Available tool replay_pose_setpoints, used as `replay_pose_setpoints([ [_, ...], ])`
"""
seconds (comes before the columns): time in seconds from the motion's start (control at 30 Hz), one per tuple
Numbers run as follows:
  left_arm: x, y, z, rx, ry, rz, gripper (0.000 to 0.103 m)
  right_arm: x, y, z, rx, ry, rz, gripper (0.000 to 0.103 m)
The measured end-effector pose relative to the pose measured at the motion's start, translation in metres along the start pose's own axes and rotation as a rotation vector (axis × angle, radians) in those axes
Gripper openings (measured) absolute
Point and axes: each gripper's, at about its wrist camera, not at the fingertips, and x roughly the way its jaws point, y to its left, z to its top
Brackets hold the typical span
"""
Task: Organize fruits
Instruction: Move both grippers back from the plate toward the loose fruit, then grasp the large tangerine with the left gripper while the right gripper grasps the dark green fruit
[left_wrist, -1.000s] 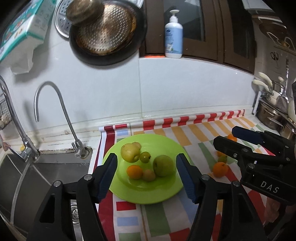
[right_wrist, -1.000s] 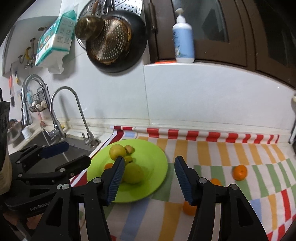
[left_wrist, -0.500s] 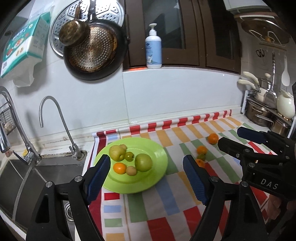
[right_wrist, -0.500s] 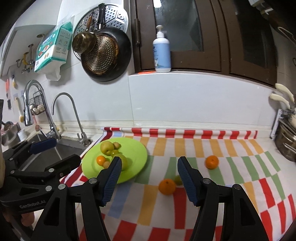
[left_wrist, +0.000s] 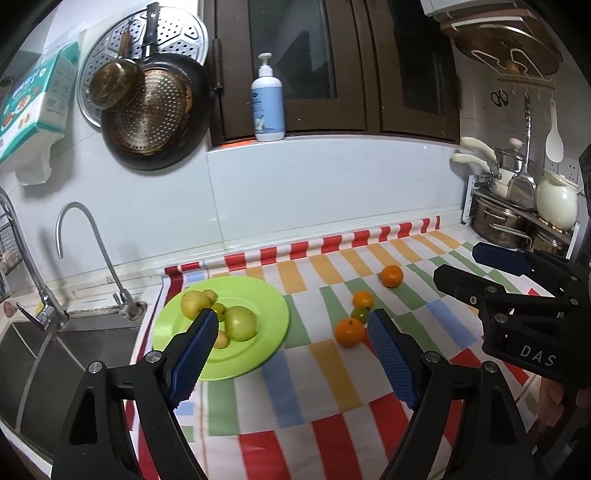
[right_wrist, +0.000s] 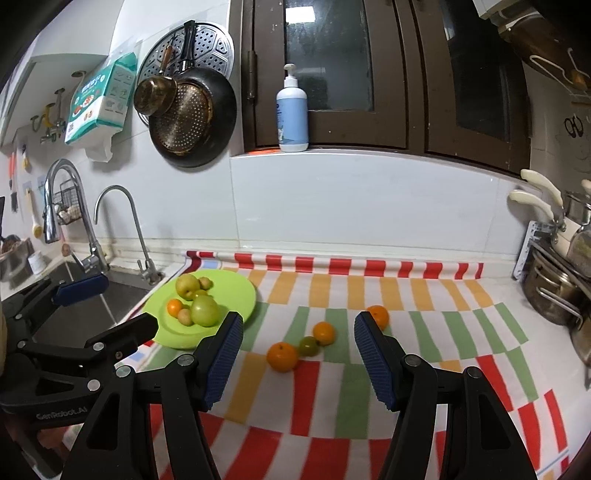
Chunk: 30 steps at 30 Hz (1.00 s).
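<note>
- We hold both tools above the bench (right_wrist: 424, 295) with nothing in them: the left hand-held gripper (left_wrist: 291, 354) has its jaws wide apart, and so does the right hand-held gripper (right_wrist: 297, 354).
- Four fruits lie loose on the striped cloth (right_wrist: 351, 398) to the right of the green plate (right_wrist: 240, 295): a near orange (right_wrist: 282, 356) touching a small green citrus (right_wrist: 308, 346), a second orange (right_wrist: 324, 332) just behind it, and a far orange (right_wrist: 378, 315) a little apart.
- Because those three sit bunched together, we judge that closing on one may nudge its neighbours and send them rolling across the cloth.
- Round, smooth fruit could squirt out of the pads if we grip off-centre.
- The plate already carries a green apple (right_wrist: 204, 311) and smaller fruit; dropping another among them may knock one over the rim towards the sink (right_wrist: 110, 295) on the plate's left.
</note>
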Motion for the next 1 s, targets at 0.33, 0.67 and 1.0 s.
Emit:
replay_pose_setpoints([
  [0.33, 0.030, -0.032, -0.004, 0.020, 0.028, -0.025, 0.083, 0.009, -0.029, -0.007, -0.040, 0.026, 0.008, 0.063],
  [0.67, 0.083, -0.047, -0.010, 0.038, 0.113, -0.071, 0.083, 0.048, -0.057, -0.014, -0.023, 0.098, 0.011, 0.063],
  [1.0, 0.147, -0.049, -0.023, 0.034, 0.243, -0.135, 0.074, 0.094, -0.069, -0.028, 0.003, 0.191, 0.014, 0.063],
])
